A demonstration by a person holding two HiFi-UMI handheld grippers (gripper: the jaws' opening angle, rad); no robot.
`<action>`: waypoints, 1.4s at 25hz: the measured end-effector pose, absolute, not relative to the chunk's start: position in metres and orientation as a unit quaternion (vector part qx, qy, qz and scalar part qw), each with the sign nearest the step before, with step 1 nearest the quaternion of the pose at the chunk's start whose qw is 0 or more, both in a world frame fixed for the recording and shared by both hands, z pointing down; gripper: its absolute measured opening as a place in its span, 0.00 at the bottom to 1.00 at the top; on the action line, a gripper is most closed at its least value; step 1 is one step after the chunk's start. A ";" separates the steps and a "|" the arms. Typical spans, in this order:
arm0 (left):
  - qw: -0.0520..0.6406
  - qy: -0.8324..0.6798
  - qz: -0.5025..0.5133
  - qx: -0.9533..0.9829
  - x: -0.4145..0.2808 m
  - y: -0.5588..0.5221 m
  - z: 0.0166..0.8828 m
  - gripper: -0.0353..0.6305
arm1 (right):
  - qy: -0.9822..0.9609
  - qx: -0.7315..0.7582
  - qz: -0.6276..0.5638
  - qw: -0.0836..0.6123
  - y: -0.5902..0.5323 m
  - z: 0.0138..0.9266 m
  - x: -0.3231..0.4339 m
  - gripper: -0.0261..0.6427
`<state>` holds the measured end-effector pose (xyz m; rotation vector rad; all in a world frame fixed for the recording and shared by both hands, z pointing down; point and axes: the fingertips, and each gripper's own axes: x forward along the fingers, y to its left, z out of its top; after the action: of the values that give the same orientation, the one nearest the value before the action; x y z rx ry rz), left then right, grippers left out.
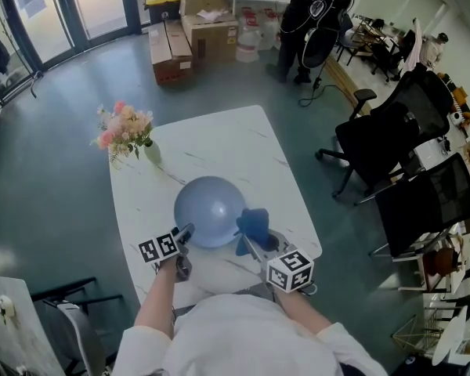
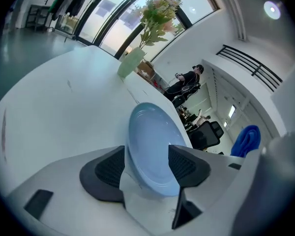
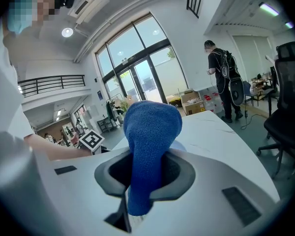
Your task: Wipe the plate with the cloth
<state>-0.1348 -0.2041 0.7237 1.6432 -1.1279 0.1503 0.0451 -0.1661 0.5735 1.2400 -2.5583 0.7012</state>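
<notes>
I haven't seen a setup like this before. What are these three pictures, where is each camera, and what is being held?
There is no robot here. A person holds a two-jaw gripper in each hand. The wide picture comes from a camera on the person's head, looking down at a white table. The other two come from cameras riding on the grippers, each looking along its own jaws. On the table are a blue plate and a vase of flowers. The right gripper is shut on a blue cloth. The left gripper has jaws that are opening, with the plate's near rim between them.
</notes>
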 end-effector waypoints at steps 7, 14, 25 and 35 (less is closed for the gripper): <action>0.578 -0.475 0.052 0.662 -0.136 -0.209 0.743 0.45 | -0.863 0.431 0.241 0.111 -0.161 0.575 0.054 0.17; 0.569 -0.478 0.079 0.665 -0.138 -0.210 0.751 0.40 | -0.857 0.439 0.246 0.113 -0.162 0.581 0.061 0.17; 0.598 -0.487 0.040 0.636 -0.141 -0.207 0.762 0.16 | -0.855 0.441 0.249 0.114 -0.159 0.583 0.063 0.17; 0.579 -0.476 0.040 0.661 -0.134 -0.206 0.745 0.13 | -0.860 0.437 0.242 0.108 -0.162 0.576 0.061 0.17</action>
<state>-0.1342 -0.2062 0.7445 1.5448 -1.1129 0.0928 0.0606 -0.1616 0.5763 1.2844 -2.5300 0.7113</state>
